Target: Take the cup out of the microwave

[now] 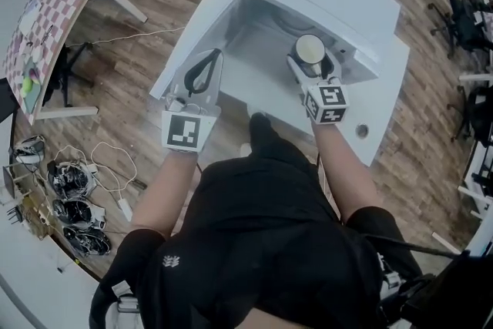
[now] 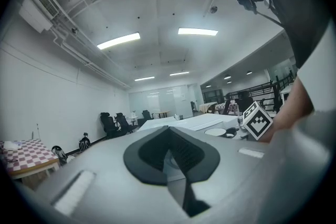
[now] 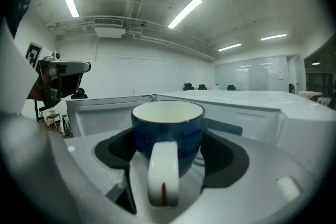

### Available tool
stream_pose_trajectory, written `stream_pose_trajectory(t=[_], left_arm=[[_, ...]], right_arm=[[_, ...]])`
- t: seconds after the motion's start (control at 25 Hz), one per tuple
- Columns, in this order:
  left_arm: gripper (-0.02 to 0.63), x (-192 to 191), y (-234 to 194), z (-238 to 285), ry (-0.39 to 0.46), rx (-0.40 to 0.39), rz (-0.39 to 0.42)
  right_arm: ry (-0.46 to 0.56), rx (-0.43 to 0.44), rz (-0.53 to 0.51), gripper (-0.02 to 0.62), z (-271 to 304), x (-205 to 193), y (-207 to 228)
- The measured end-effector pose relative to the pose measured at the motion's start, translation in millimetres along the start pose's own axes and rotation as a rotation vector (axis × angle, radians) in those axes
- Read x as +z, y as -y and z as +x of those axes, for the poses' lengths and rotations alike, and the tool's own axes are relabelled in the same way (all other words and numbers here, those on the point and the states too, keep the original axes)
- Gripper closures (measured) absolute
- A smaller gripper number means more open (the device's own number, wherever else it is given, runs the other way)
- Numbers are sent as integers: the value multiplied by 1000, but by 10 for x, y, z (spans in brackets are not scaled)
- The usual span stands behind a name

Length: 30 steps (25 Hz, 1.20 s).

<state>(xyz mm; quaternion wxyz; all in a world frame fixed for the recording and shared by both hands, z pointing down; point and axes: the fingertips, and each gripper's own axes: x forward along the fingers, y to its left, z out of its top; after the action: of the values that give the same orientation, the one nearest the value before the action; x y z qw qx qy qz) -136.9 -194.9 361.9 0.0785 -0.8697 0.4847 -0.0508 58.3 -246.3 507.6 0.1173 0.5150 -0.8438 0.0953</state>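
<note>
A blue cup (image 1: pixel 310 48) with a white inside and a white handle (image 3: pixel 163 176) sits upright between the jaws of my right gripper (image 1: pixel 312 64), which is shut on it. The cup (image 3: pixel 168 126) is at the mouth of the white microwave (image 1: pixel 331 0), whose cavity (image 1: pixel 258 35) is open behind it. The microwave door (image 1: pixel 192 31) is swung out to the left. My left gripper (image 1: pixel 208 65) rests by that door's inner side, its dark jaws (image 2: pixel 169 136) meeting at the tips with nothing between them.
The microwave stands on a white table (image 1: pixel 377 115) with a round cable hole (image 1: pixel 362 131). A table with a checkered cloth (image 1: pixel 54 4) stands at the left, cables and gear (image 1: pixel 73 200) lie on the wooden floor, and office chairs (image 1: pixel 462 19) stand at the right.
</note>
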Motion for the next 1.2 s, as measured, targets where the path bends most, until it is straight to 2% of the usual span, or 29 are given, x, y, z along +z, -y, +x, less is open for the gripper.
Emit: stream_pose_trajectory(t=[0.4, 1.2], left_arm=[[600, 117, 57, -52, 11, -14, 19], [600, 563, -193, -16, 33, 22, 41]], right_arm=[[12, 25, -11, 221, -253, 241, 42], [24, 38, -15, 221, -554, 822, 147]])
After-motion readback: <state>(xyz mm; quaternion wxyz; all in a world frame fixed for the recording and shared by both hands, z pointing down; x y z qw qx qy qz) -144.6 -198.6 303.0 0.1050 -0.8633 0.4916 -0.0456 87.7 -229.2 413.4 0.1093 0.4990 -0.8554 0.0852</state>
